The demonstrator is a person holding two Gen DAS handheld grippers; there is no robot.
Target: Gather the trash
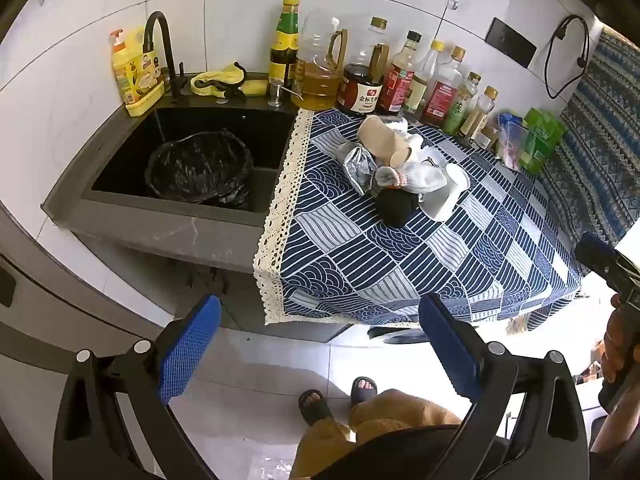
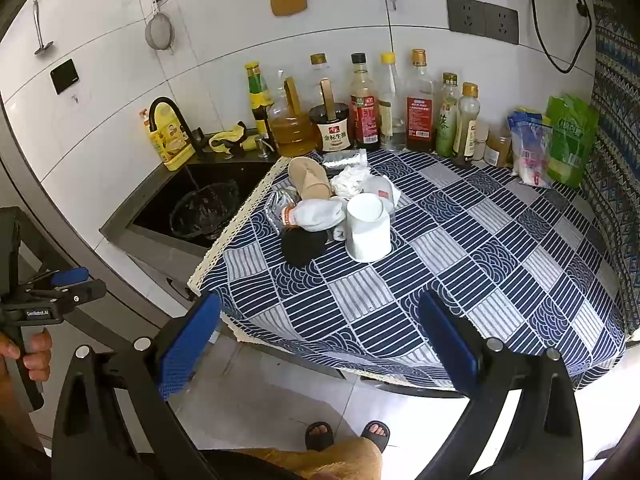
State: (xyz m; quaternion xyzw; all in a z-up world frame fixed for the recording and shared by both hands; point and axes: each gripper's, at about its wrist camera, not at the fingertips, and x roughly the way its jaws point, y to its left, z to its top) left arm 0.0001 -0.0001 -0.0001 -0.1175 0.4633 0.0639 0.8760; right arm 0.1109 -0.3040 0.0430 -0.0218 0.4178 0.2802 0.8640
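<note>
Both claws [image 1: 316, 344] [image 2: 320, 344] gape empty; bottles [image 2: 362, 104] crowd behind the trash pile [image 2: 340, 208], perhaps socks.

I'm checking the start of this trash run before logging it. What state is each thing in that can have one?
Left gripper: open, empty.
Right gripper: open, empty.
Black-bag-lined bin in the dark sink: open-topped.
White paper cup: upside down on the blue patterned tablecloth.
Brown paper cup: lying on its side.
White tissue: crumpled.
Black tap: running a thin stream.
</note>
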